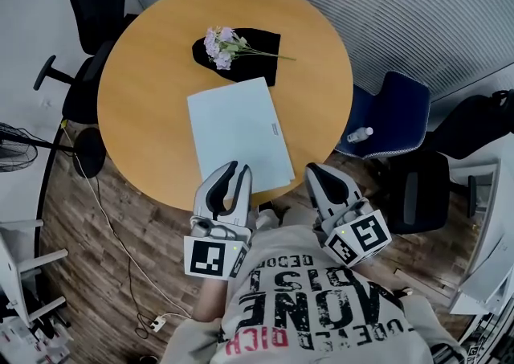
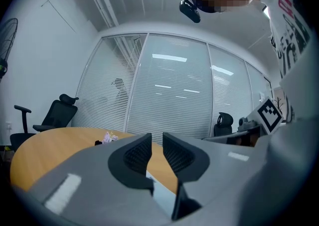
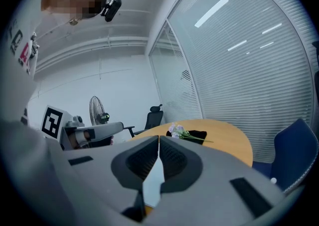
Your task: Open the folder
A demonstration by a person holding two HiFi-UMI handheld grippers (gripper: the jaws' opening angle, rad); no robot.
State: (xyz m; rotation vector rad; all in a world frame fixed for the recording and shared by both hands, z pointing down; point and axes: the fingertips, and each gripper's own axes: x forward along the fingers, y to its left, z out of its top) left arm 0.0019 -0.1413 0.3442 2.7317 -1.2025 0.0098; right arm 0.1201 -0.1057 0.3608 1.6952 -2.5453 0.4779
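One pale blue folder (image 1: 237, 133) lay closed and flat on the round wooden counter (image 1: 144, 113), reaching from its centre toward the 6 o'clock edge, long side tilted slightly toward 11 o'clock. One bunch of lilac flowers (image 1: 223, 45) rested on one black cloth (image 1: 257, 53) at 12 o'clock. Of two grippers, the left gripper (image 1: 238, 169) hung over the folder's near corner, fingers released and slightly parted; the right gripper (image 1: 318, 171), just beside the folder at 3 o'clock, had its fingers clenched on nothing.
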